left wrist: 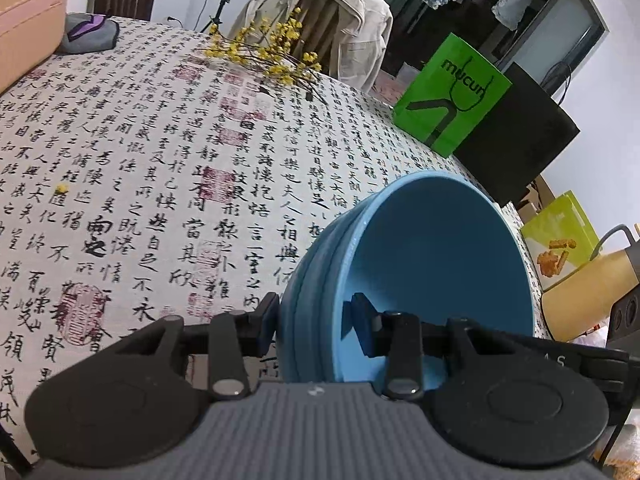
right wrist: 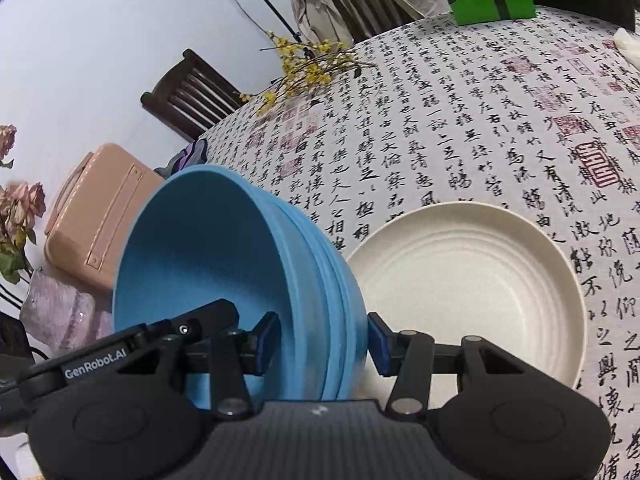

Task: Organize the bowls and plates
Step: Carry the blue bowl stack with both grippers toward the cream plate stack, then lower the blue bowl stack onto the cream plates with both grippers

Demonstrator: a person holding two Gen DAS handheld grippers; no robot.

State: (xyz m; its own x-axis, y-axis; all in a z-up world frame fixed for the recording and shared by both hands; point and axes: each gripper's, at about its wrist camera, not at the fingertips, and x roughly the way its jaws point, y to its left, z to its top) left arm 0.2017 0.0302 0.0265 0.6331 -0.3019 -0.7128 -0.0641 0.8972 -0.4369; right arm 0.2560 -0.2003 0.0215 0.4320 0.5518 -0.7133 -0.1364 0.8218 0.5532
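The left tool is closed on the wall of a stack of blue bowls, one pad outside and one inside the rim, and the right tool clamps the opposite wall of the same stack in the same way, so the nested bowls are carried between both hands. In both wrist views the stack looks tipped, its open mouth turned toward each camera, and it seems to be held above the table rather than resting on it, though the underside is hidden. Just beside the stack, on the far side of the right tool, a cream ribbed plate lies flat on the calligraphy-print tablecloth. Further out are yellow dried flowers, a green paper bag near the table's edge, and a pink case off to one side. The step in hand appears to be carrying the bowl stack to its place. Next, both hands would need to move together with equal pressure, level the stack, lower it until the base sits flat, and only then let the pads open, keeping clear of the plate unless that is the target.
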